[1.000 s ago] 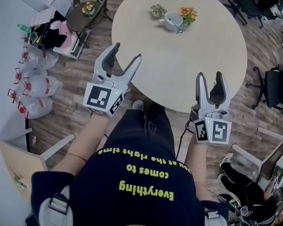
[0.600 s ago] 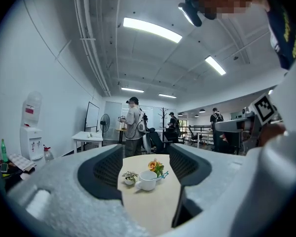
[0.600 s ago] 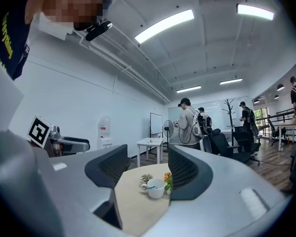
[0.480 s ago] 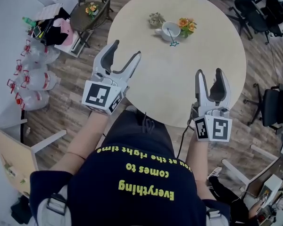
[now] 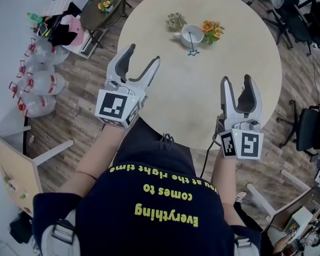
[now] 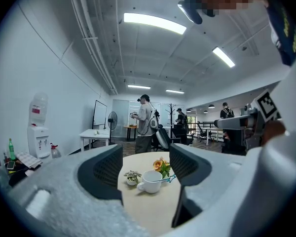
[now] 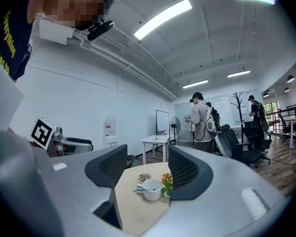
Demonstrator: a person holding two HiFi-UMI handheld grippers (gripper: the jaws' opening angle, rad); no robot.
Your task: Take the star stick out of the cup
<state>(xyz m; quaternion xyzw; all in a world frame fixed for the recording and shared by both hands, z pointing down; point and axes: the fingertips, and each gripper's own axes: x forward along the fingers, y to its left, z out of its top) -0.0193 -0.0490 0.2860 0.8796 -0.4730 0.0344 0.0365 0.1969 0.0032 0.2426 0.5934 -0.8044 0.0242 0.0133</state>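
Cup (image 5: 192, 35), upper centre: star stick (image 5: 191, 44) slanting toward the person; left gripper (image 5: 143, 56) nearer, right gripper (image 5: 237, 80) likewise spread, empty

A round, pale surface (image 5: 202, 84) is seen standing on a wooden floor (image 5: 69, 111). Three things are grouped near its far edge. A white cup (image 5: 192, 34) is flanked by a small green plant (image 5: 176, 21) and orange flowers (image 5: 212, 30), each just beside it.

The round beige table top (image 5: 202, 89) looks smooth and matt. The white cup (image 5: 198, 31) towards its twelve o'clock looks glossy, like ceramic. The brown plank floor (image 5: 69, 116) is grainy wood.
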